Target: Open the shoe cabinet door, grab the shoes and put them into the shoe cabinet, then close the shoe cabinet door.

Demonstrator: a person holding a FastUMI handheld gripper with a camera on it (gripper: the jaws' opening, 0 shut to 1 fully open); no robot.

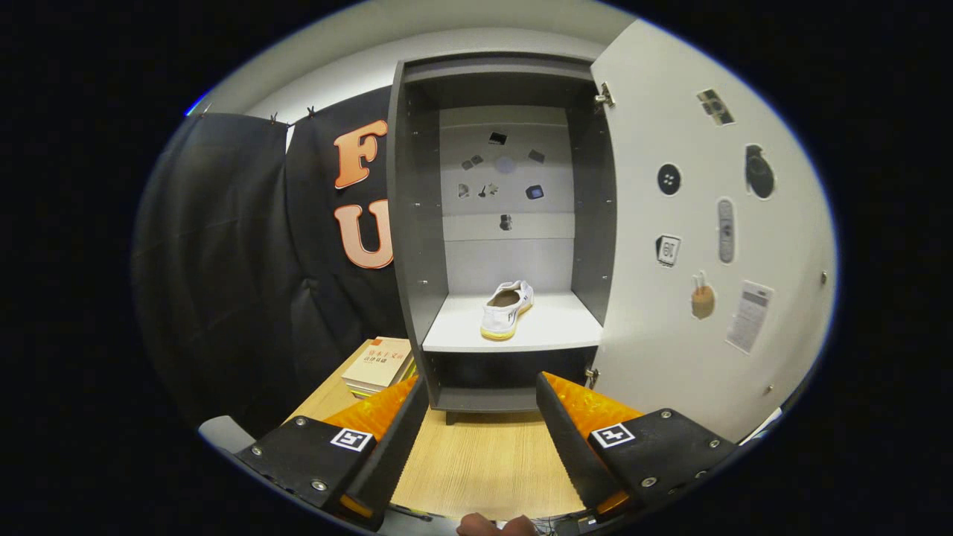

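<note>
The grey shoe cabinet stands ahead with its white door swung wide to the right. One white shoe with a yellowish sole rests on the cabinet's white shelf, heel towards me. My gripper hangs in front of the cabinet's base, below the shelf, open, with nothing between its fingers.
A stack of books lies on the wooden tabletop left of the cabinet. Black cloth hangs to the left. Stickers dot the door's inner face and the cabinet's back panel. A person's hand shows below the fingers.
</note>
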